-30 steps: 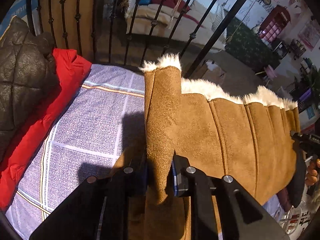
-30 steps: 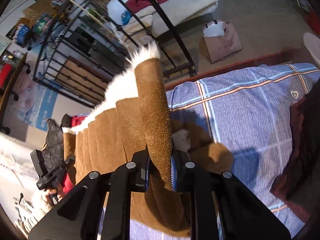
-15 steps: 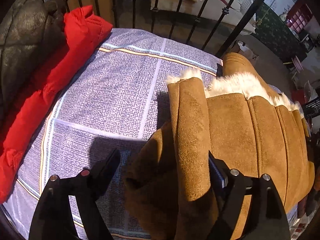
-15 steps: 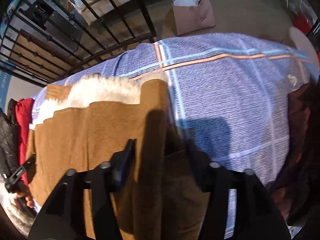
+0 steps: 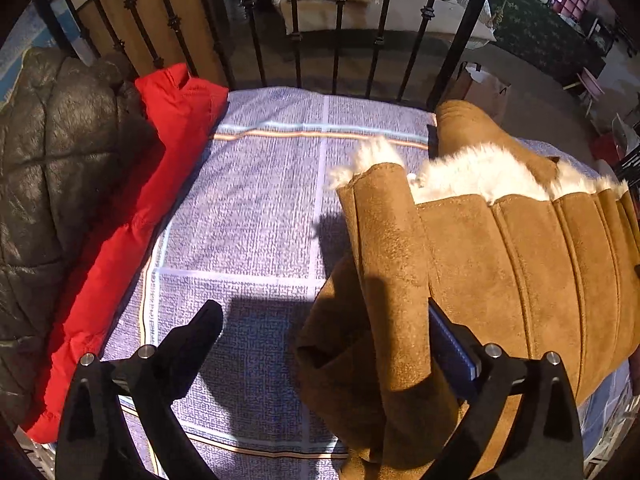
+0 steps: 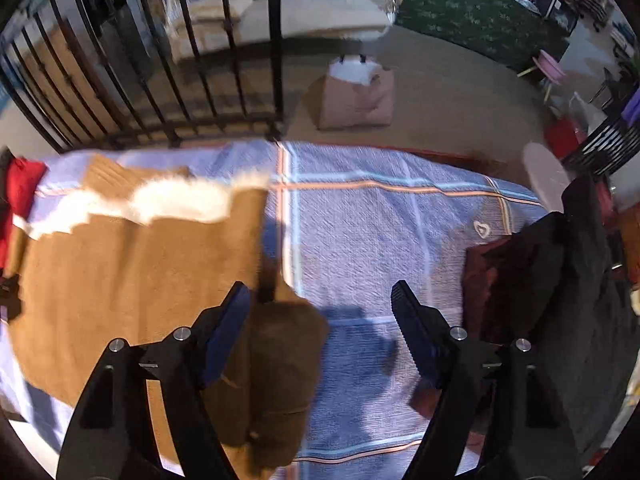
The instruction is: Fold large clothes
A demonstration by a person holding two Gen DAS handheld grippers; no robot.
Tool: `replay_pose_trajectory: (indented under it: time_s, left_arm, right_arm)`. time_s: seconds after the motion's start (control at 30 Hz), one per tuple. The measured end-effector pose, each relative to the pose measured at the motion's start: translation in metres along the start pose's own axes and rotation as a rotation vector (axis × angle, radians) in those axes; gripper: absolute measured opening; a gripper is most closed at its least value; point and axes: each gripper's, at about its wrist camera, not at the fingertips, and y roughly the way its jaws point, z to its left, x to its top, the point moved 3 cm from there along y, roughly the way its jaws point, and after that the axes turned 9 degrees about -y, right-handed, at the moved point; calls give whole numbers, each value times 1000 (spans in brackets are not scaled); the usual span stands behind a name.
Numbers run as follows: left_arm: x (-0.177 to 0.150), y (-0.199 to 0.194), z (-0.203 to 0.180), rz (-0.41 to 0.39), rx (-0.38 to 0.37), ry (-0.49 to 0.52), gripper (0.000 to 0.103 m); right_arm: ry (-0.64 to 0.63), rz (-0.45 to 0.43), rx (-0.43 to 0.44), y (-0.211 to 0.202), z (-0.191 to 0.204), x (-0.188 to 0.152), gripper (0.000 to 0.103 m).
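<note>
While hanging steeply over the bed, shows up released: left gripper (image 5: 322, 312), jaws just been opening and now spread wide. Grips nothing. Keeps a standing fold of the brown suede coat (image 5: 520, 272) between the fingers, close against the blue pad of the right-hand finger (image 5: 452, 348), well apart from the other finger, which hangs over bare bedspread (image 5: 248, 208).

Same for the right gripper (image 6: 320, 291): let go, jaws just been opening, clamped on nothing. Has a dark bunched fold of the coat (image 6: 132, 272) just beside its left-hand blue pad (image 6: 224, 336); cannot tell whether touching. Leaves the other finger clear above the checked bedspread (image 6: 380, 232).

Lies flat across the bed, suede side up, between the two grippers: the coat, ribbed with long seams. Shows white fleece lining (image 5: 480, 176) along the far edge, toward the black iron bed rail (image 5: 340, 20). Pokes out beyond the fleece as a rounded brown hump at the mattress edge, seemingly a sleeve.

Off to one side in the left wrist view, along the bedspread's edge: a red jacket (image 5: 132, 208), stretched lengthwise, touching a dark quilted jacket (image 5: 48, 140) heaped beyond it. Appears again as a red patch (image 6: 20, 184) at the edge of the right wrist view.

On the opposite side, in the right wrist view: a pile of dark garments (image 6: 560, 300), a maroon one (image 6: 492, 280) at its near edge, resting on the bedspread, apart from the coat.

Beyond the rail, on the floor: a paper bag (image 6: 356, 96), upright.
</note>
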Motion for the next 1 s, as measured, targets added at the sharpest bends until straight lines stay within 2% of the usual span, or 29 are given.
replay_pose_trajectory:
  time_s: [0.07,0.13,0.2,0.27,0.33,0.4,0.5,0.6,0.7,0.77,0.8,0.83,0.87,0.9,1.0]
  left_arm:
    - [6,-17,9,-43,-73,-48,97]
    - [13,-34,35,-83,-148,-188,95]
    - [19,-53,68,-135,-154,-350,95]
    - [20,-76,83,-187,-156,-413,95]
    - [13,-95,71,-211,-172,-368,95]
    - [-6,-104,39,-190,-190,-257,95]
    - [-48,-97,-25,-146,-177,-57,95]
    - [-79,-80,-66,-135,-126,60,96]
    - [-89,-47,-85,-82,-65,98,97]
    - [-90,-17,-81,-20,42,93,99]
    - [-89,-4,-73,23,16,49,99]
    - [-90,5,-60,70,-57,-34,99]
    - [-89,11,-48,82,-108,-110,99]
    - [-88,14,-44,86,-124,-125,99]
    - [-87,18,-55,94,-73,-40,99]
  right_arm:
    - [-33,-10,65,-15,16,-6,74]
    - [-114,6,169,-27,46,-19,74]
    - [-225,18,198,-31,76,-37,74]
    - [-282,38,212,-29,98,-53,74]
    - [-274,71,215,-20,109,-66,74]
    - [-245,106,208,-9,112,-72,74]
    - [-244,116,180,-4,115,-70,74]
    - [-248,127,197,-4,123,-68,74]
    - [-295,175,156,15,129,-72,79]
    - [-278,210,162,31,124,-73,80]
    - [-265,223,174,36,121,-73,82]
    - [-261,232,177,41,122,-73,83]
    - [-264,240,181,45,122,-73,84]
    - [-274,248,172,49,122,-73,85]
    - [-286,301,154,63,125,-73,89]
